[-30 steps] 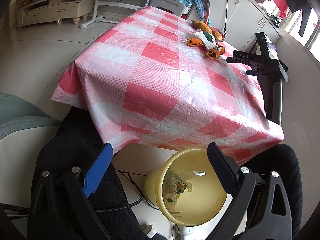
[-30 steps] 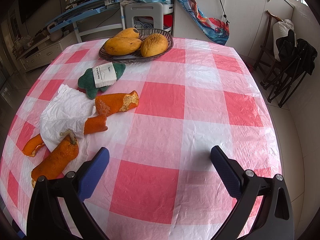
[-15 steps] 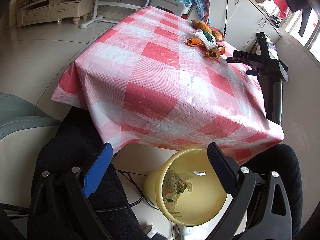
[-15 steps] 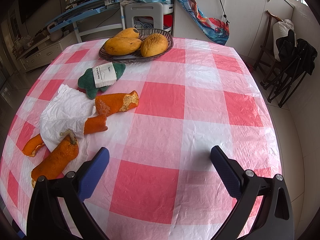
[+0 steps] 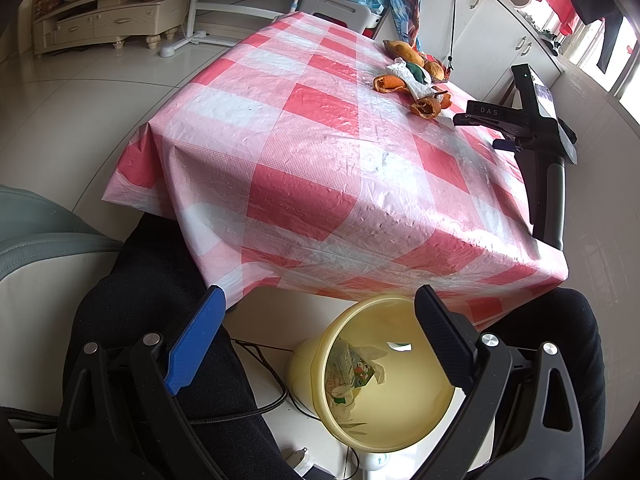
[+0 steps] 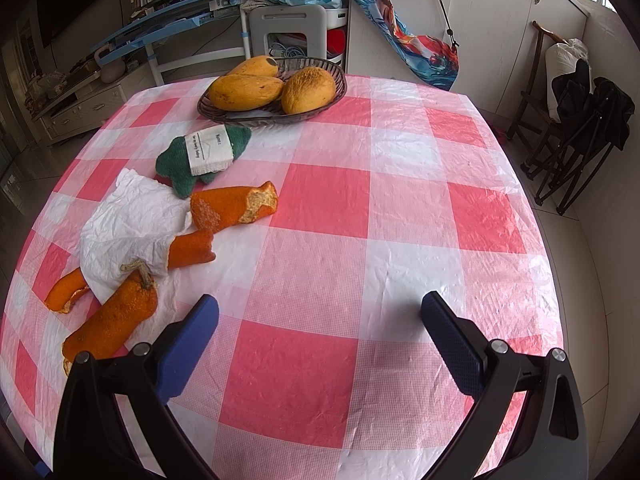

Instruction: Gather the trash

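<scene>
Several orange peels [image 6: 234,209] lie around a crumpled white tissue [image 6: 132,224] on the left of the red-and-white checked table [image 6: 400,216]. A green cloth item with a white label [image 6: 204,156] sits just behind them. My right gripper [image 6: 320,320] hovers open over the table's near edge, right of the peels, holding nothing. My left gripper [image 5: 320,316] is open and empty, low in front of the table, above a yellow bin [image 5: 400,416] with a wrapper inside. From the left wrist view the trash pile [image 5: 412,88] and the right gripper's body [image 5: 532,128] show at the table's far side.
A dark wicker basket [image 6: 336,84] with mangoes stands at the table's back. A person's dark-trousered legs [image 5: 152,320] flank the bin, with cables on the floor. Folded black chairs [image 6: 580,128], a white stool [image 6: 292,28] and cabinets surround the table.
</scene>
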`<state>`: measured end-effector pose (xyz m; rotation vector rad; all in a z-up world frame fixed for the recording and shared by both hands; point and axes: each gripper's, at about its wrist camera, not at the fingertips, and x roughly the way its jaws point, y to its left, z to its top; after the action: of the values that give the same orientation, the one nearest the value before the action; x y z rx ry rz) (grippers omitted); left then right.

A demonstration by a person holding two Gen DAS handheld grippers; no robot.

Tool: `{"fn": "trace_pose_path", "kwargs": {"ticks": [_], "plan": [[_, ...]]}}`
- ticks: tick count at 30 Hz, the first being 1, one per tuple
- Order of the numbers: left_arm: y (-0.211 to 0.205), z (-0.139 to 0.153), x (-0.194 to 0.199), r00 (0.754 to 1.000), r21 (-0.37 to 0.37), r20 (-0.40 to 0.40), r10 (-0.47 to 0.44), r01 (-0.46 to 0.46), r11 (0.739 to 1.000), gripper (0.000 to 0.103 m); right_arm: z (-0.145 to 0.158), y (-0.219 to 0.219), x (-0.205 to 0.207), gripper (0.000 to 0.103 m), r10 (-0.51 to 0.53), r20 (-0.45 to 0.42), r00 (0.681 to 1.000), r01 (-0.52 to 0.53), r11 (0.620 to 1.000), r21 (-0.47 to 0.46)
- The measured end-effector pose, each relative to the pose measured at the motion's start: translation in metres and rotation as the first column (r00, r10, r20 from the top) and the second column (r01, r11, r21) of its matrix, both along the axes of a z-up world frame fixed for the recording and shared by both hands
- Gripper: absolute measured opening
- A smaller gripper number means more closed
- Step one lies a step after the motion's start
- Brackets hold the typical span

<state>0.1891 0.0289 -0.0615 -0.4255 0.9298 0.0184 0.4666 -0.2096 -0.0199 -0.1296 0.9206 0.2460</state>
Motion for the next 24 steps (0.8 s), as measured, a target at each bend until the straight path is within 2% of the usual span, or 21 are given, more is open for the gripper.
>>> {"fn": "trace_pose_path", "kwargs": {"ticks": [24], "plan": [[-0.0007,0.0004,-0.0005,1.0,0.004,-0.001,0.0,0.0,1.0,0.092,-0.0002,0.0003,0.0004,0.097,0.0,0.0,1.0,0.0,1.0,0.0]]}}
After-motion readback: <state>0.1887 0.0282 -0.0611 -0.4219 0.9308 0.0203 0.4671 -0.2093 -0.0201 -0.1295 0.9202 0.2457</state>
